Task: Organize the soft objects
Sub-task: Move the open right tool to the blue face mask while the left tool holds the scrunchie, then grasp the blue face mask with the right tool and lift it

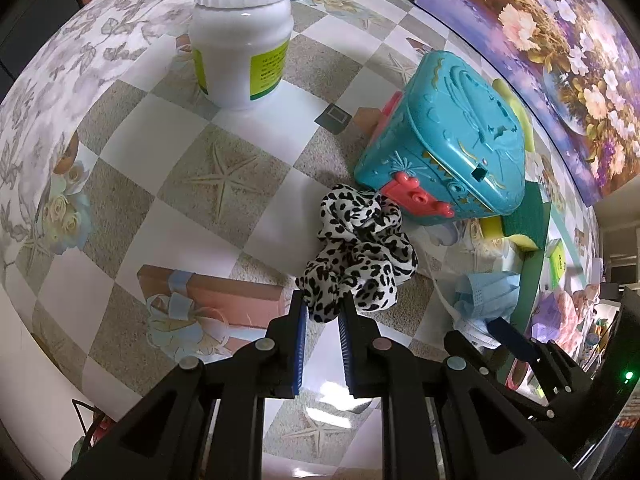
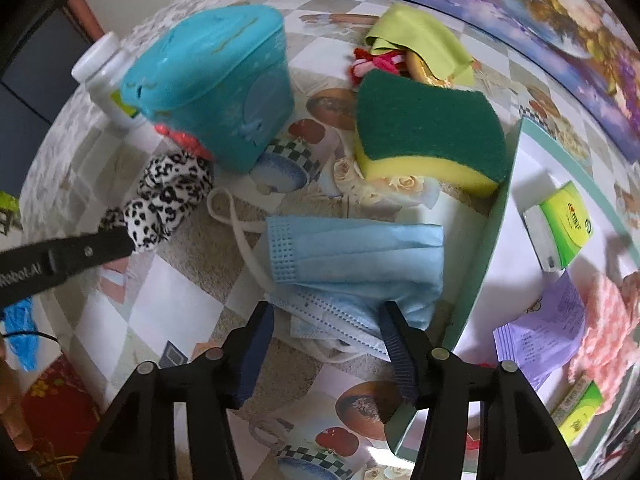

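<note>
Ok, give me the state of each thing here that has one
left gripper: shut on the leopard scrunchie
right gripper: open over the blue face masks
teal toy chest: lid closed
white bottle: capped, upright
sponge: green side up

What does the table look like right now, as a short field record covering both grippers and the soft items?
left gripper: shut on black-and-white leopard-print fabric scrunchie
right gripper: open, jaws straddling pale blue pleated face masks
green-and-yellow scouring sponge: leaning against the pale green tray's wall
teal plastic toy chest: closed, beside scrunchie
</note>
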